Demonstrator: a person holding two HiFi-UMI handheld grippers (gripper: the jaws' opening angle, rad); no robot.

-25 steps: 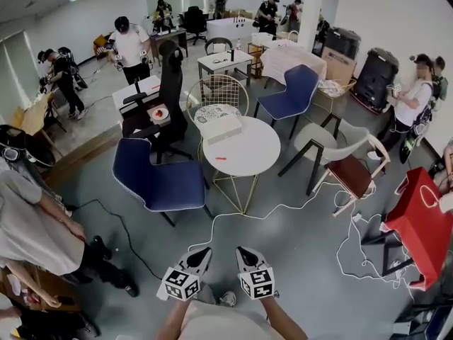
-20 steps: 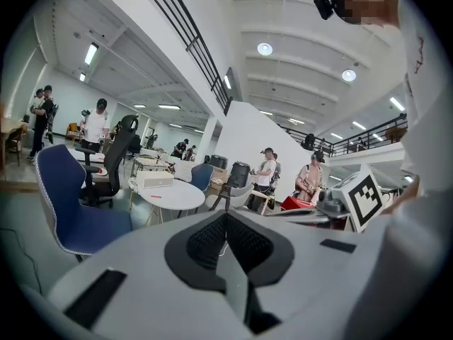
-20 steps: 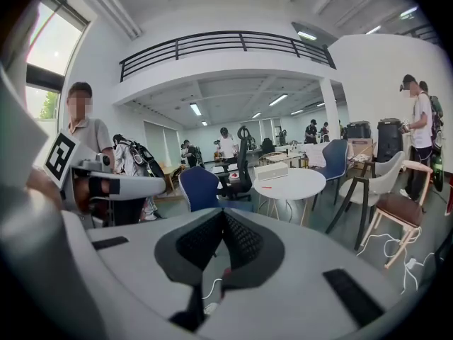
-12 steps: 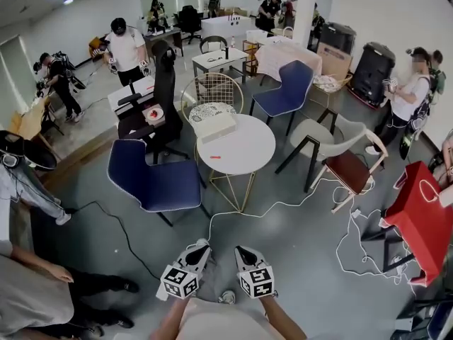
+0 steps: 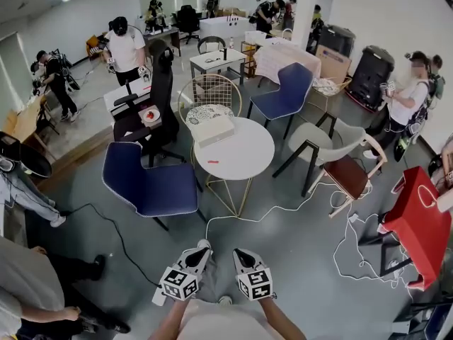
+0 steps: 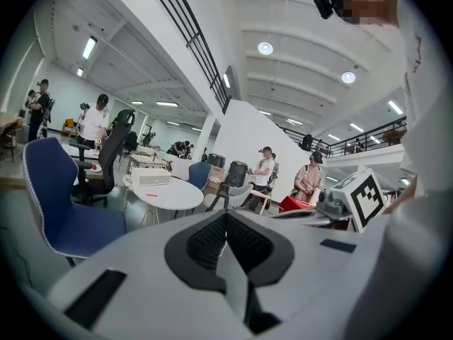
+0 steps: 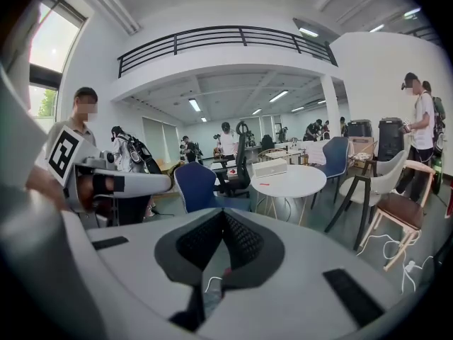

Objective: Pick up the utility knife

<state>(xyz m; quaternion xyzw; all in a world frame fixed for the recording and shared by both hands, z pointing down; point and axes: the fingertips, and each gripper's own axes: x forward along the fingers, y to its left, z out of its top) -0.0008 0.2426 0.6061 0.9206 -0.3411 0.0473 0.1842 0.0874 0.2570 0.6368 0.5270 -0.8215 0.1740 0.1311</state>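
Not started. Well apart from round white table [image 5: 248,154], with blue chair [image 5: 152,186] just beside it. On table: white box [image 5: 214,129], and near it a small red strip, likely the utility knife [image 5: 212,161], too small to confirm. Left gripper [image 5: 202,246] and right gripper [image 5: 240,253] low, side by side, jaws pinched together on nothing. Remaining: approach, open, grasp, lift
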